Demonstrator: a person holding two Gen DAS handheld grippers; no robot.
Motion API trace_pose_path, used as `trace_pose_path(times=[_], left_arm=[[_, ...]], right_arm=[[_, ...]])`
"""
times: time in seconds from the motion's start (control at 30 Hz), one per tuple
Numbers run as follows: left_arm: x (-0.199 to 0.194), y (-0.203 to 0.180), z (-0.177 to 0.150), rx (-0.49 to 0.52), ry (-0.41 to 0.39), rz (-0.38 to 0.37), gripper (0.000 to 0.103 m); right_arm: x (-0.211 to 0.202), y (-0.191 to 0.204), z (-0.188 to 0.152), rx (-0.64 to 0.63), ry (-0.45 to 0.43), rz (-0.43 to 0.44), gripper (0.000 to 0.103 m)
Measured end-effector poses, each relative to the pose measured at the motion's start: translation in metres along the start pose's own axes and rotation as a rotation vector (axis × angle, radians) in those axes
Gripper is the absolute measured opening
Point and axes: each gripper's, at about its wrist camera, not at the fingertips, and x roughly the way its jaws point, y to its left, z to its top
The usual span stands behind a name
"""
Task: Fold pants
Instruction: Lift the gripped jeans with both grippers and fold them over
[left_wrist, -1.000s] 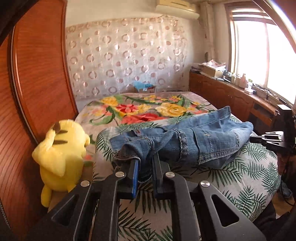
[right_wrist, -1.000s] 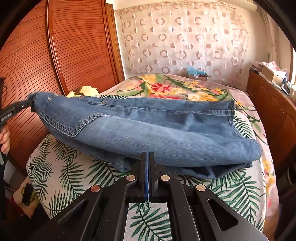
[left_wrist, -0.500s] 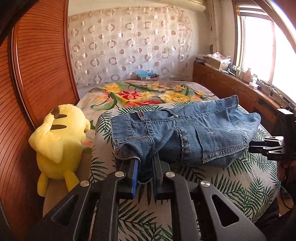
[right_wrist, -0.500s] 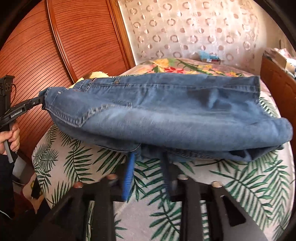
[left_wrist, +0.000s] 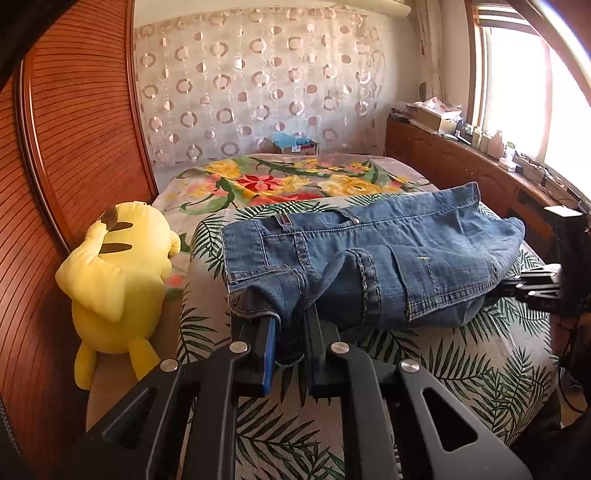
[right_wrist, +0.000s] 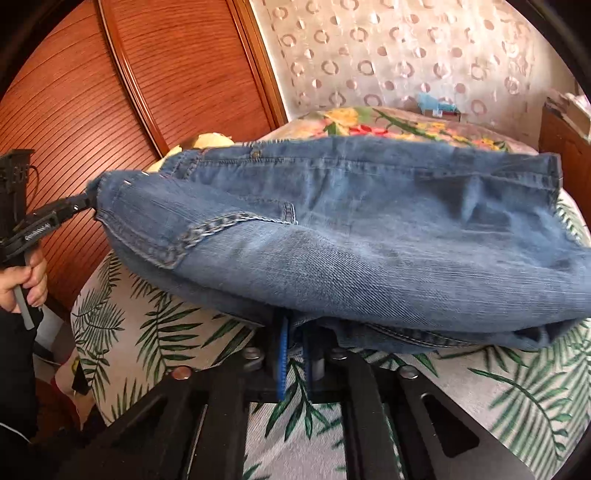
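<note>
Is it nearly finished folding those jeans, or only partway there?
Partway, it seems. The jeans already lie doubled over into a thick bundle on the bed, so at least one fold looks done. The left gripper pinches one end, and the right gripper has shut on the bundle's lower edge. What is left, probably, is one more fold and smoothing the rumpled end.

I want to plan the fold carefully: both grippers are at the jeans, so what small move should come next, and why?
Probably draw the grippers a little apart. The left gripper pinches one near corner of the jeans, the right gripper is shut at the other end, and the denim between them humps up instead of lying flat on the bed.
</note>
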Motion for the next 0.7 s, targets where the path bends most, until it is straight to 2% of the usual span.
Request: trace_pose_path(times=[0.13, 0.27, 0.5, 0.7], left_arm=[[-0.005, -0.001, -0.009, -0.009, 0.003, -0.010, 0.014], [-0.009, -0.005, -0.030, -0.016, 0.022, -0.016, 0.014], [-0.021, -0.011, -0.070, -0.042, 0.067, -0.038, 0.014], [-0.024, -0.023, -0.090, -0.029, 0.104, -0.020, 0.015]], right_arm=[[-0.044, 0.009, -0.006, 0.001, -0.084, 0.002, 0.004], [-0.074, 0.022, -0.019, -0.006, -0.125, 0.005, 0.003], [-0.072, 0.023, -0.057, 0.031, -0.066, 0.011, 0.004], [-0.076, 0.009, -0.062, 0.070, -0.051, 0.006, 0.004]])
